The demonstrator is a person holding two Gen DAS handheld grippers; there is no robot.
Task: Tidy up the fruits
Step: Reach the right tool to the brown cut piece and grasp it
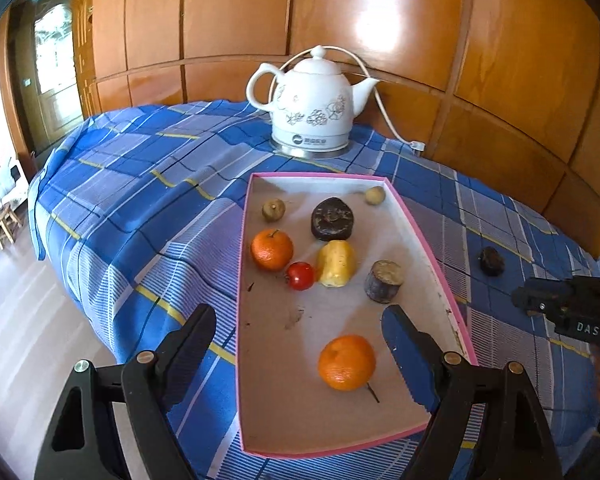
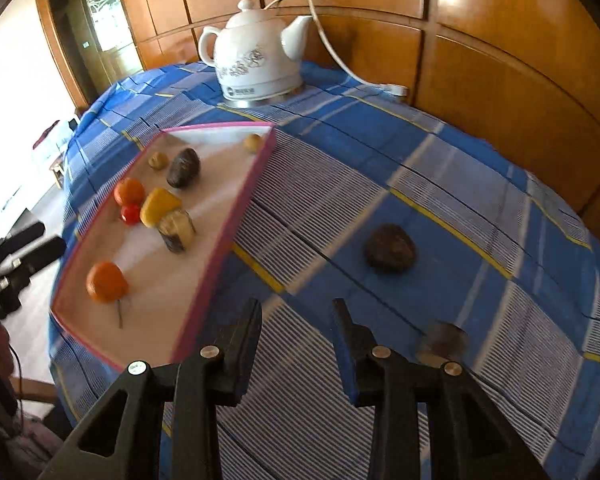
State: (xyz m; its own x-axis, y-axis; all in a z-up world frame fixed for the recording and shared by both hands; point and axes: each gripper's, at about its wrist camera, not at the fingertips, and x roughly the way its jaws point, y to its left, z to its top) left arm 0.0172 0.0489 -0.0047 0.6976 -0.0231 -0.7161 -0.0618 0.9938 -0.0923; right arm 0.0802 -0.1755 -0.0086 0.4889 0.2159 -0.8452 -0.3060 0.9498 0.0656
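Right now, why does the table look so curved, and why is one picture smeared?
Left wrist view: the fisheye lens bends the blue plaid tablecloth and wooden wall panels, and window glare whitens a panel; the fruit is sharp. Right wrist view: the same bending, plus motion blur streaking the cloth stripes and the pink tray rim.

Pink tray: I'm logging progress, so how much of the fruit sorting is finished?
Done: two oranges, tomato and other pieces lie in the pink tray. In hand: nothing; the right hand-held gripper is empty, jaws apart. Left: the dark fruit and a blurred piece on the cloth.
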